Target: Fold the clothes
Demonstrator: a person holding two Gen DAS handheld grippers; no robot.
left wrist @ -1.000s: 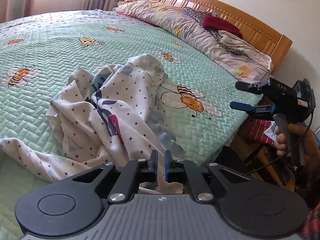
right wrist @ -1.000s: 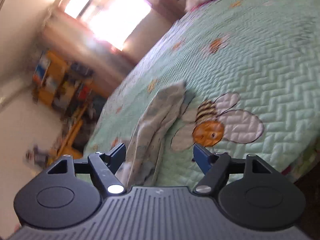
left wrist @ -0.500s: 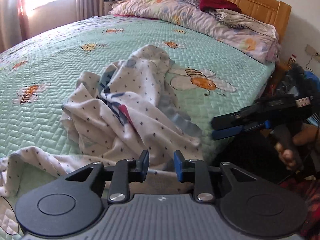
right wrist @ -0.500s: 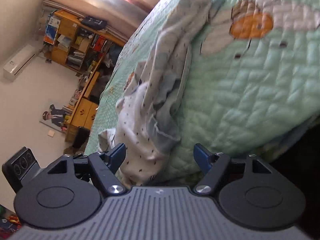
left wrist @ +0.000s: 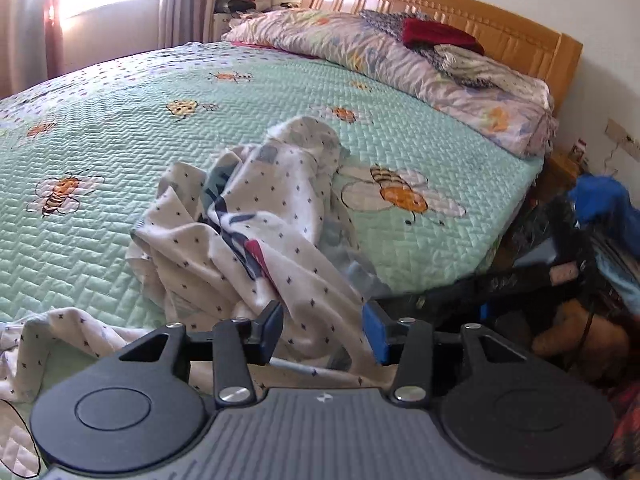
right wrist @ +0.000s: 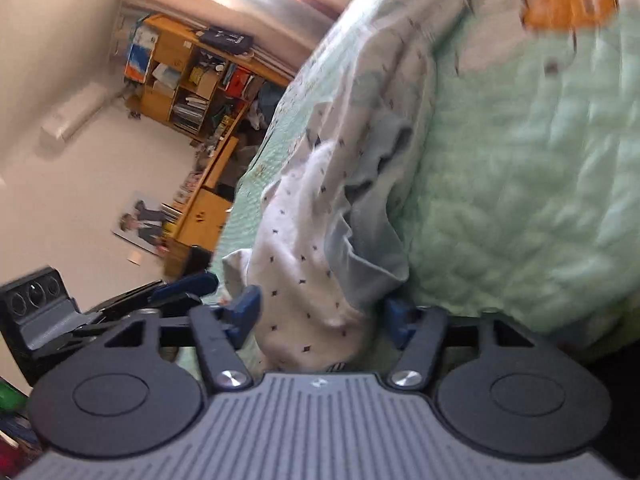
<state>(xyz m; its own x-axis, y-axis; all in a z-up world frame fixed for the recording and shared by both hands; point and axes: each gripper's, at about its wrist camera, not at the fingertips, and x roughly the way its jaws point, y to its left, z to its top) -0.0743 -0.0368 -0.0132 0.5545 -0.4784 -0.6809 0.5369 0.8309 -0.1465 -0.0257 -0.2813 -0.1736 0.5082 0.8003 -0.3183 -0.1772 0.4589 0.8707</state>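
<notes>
A crumpled white garment [left wrist: 256, 240] with small dark stars and a grey-blue cuff lies on the green bee-print quilt [left wrist: 120, 128], reaching to the bed's near edge. My left gripper [left wrist: 323, 332] is open at that edge, and the garment's hem lies between its blue pads. In the left wrist view my right gripper [left wrist: 440, 296] comes in low from the right, blurred, held by a hand [left wrist: 576, 336]. In the right wrist view my right gripper [right wrist: 322, 316] is open with the hanging end of the garment [right wrist: 304, 280] between its fingers. The left gripper [right wrist: 188, 290] sits just to its left.
A rolled floral duvet [left wrist: 400, 60] with red and grey clothes on it lies along the wooden headboard [left wrist: 500, 28]. A nightstand [left wrist: 560, 172] and blue fabric [left wrist: 604, 204] stand right of the bed. Wooden shelves [right wrist: 188, 80] line the far wall.
My left gripper has gone from nearly shut to wide open at the garment's hem. My right gripper has swung down from beside the bed to the same hanging end.
</notes>
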